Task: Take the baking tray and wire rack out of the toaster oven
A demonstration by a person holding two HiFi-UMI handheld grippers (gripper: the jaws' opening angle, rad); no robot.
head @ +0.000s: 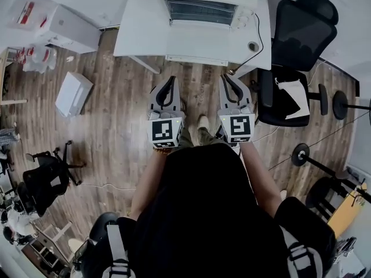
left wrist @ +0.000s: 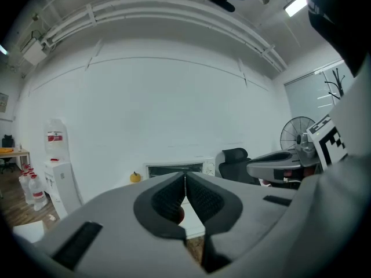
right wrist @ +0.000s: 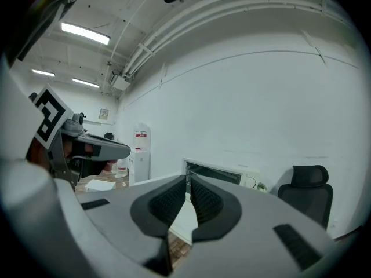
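The white toaster oven (head: 200, 10) stands on a white table (head: 132, 36) ahead of me, its door (head: 197, 42) folded down flat. Through the opening I see the bars of the wire rack (head: 200, 7); the baking tray I cannot make out. My left gripper (head: 172, 79) and right gripper (head: 226, 76) hang side by side over the floor, short of the table, both shut and empty. In the left gripper view the shut jaws (left wrist: 185, 179) point at the oven (left wrist: 174, 169). The right gripper (right wrist: 189, 181) also faces the oven (right wrist: 217, 175).
A black office chair (head: 301, 28) stands right of the table, with another chair (head: 284, 94) nearer me. A small orange object (left wrist: 135, 177) sits on the table left of the oven. A white box (head: 73, 93) lies on the wood floor at left. Weights (head: 301, 154) lie at right.
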